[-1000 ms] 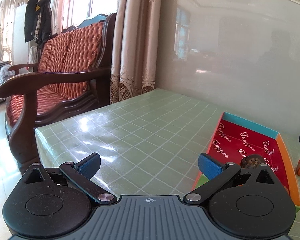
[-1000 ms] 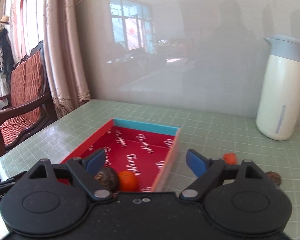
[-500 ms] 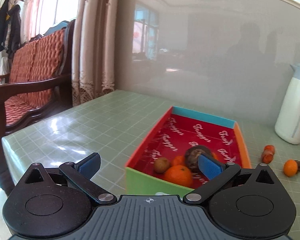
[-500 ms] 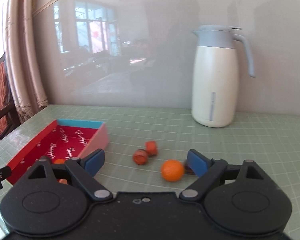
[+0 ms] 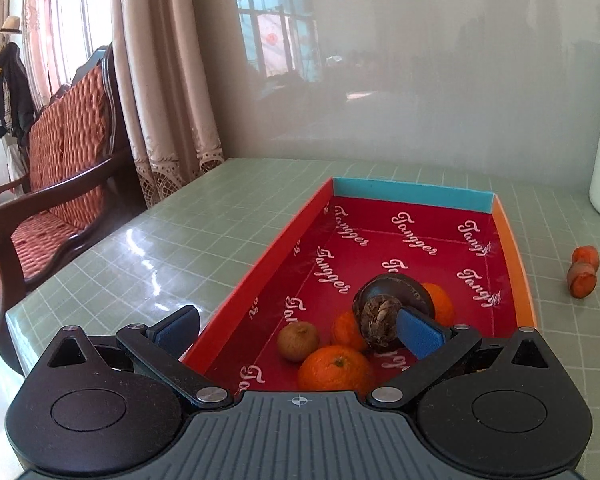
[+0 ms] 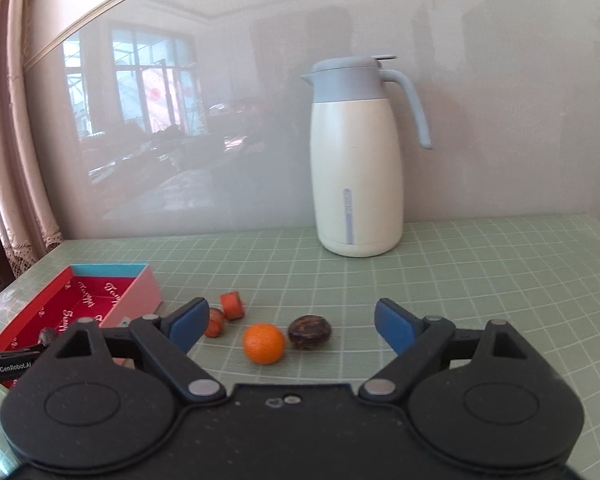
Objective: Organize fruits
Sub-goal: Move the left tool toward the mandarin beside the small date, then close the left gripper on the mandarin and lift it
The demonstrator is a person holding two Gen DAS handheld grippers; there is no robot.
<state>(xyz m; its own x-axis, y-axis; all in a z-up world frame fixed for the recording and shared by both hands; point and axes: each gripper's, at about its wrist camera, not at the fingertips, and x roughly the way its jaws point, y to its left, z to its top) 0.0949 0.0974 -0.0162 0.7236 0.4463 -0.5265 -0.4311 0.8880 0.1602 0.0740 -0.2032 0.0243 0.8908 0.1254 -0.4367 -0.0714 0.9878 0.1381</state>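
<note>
A shallow red box [image 5: 512, 256] printed with white script lies on the green grid table. Inside it, near its front end, sit a dark brown round fruit [image 5: 388, 308], three oranges, the nearest one [image 5: 334, 372] in front, and a small tan fruit [image 5: 298, 340]. My left gripper [image 5: 300, 330] is open and empty, just above the box's near end. My right gripper [image 6: 290, 322] is open and empty, with an orange [image 6: 264, 343] and a dark brown fruit [image 6: 310, 332] on the table between its fingers. Two small red-orange fruits [image 6: 232, 304] lie further left, beside the box [image 6: 136, 292].
A white thermos jug with a grey-blue lid and handle [image 6: 358, 184] stands at the back of the table against a glossy wall. A wooden armchair with red cushions [image 5: 56, 184] and curtains stand left of the table edge.
Both grippers swung right. The left view went from the chair and bare table to the box. The right view went from the box to the loose fruits and jug. Both stay open.
</note>
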